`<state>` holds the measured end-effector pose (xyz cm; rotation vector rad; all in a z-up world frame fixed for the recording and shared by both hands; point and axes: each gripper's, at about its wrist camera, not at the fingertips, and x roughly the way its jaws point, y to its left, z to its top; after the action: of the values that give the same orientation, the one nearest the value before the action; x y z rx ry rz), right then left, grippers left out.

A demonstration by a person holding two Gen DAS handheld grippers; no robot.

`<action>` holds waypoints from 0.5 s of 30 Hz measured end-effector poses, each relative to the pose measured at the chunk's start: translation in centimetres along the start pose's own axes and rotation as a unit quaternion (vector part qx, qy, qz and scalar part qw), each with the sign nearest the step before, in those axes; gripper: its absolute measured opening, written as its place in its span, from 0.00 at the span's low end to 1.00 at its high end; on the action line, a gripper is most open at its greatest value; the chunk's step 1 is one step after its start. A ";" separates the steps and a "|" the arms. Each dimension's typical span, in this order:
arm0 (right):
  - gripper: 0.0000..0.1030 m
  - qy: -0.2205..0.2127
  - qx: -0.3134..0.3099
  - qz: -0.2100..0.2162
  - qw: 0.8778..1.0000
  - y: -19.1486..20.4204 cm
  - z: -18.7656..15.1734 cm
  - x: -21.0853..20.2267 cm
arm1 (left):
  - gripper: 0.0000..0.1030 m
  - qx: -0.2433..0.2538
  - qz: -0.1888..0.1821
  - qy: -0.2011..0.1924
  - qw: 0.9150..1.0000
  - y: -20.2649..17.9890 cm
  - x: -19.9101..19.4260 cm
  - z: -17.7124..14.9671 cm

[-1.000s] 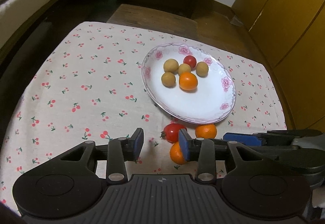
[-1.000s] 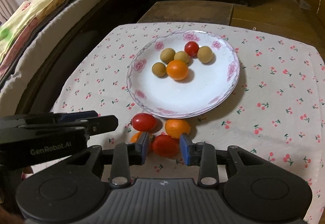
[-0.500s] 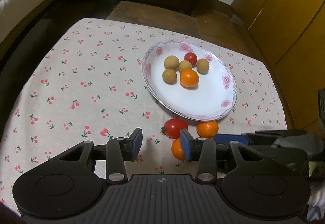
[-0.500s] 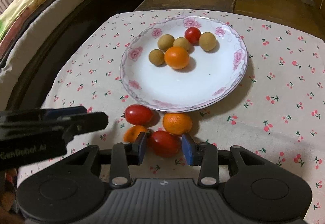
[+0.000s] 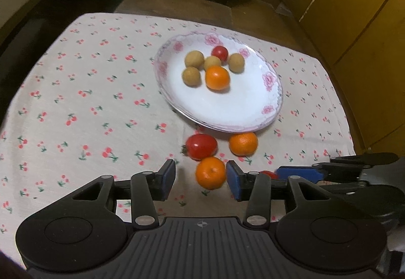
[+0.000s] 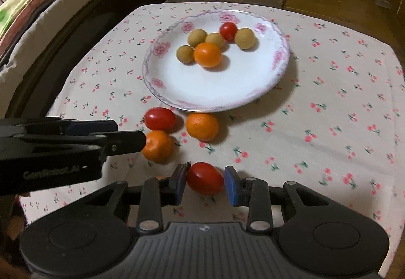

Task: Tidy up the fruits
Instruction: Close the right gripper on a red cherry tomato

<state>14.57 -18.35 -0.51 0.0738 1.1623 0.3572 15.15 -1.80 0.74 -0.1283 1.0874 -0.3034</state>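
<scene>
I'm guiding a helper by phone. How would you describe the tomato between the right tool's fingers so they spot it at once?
Find the flowered plate on the cherry-print cloth; four fruits lie loose on the cloth at its near edge. The nearest one, an oval red tomato, sits between the right tool fingers, apart from the other red tomato by the plate.

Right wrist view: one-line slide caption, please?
Right gripper open around a red tomato on the cherry-print cloth, with more fruit loose below the floral plate.
</scene>
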 end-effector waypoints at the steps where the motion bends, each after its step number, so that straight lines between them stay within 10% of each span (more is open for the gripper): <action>1: 0.33 -0.001 0.001 -0.002 1.000 -0.2 -0.1 -0.3 | 0.51 0.003 -0.001 0.002 1.000 -0.3 0.2 0.0; 15: 0.33 -0.007 0.016 -0.004 1.000 -1.1 0.3 -0.7 | 0.43 0.025 0.031 0.026 0.999 -1.7 3.1 -0.3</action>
<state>14.80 -19.57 -0.02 0.0994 1.1537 0.3299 15.93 -4.35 -1.64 -0.0429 1.1323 -0.2788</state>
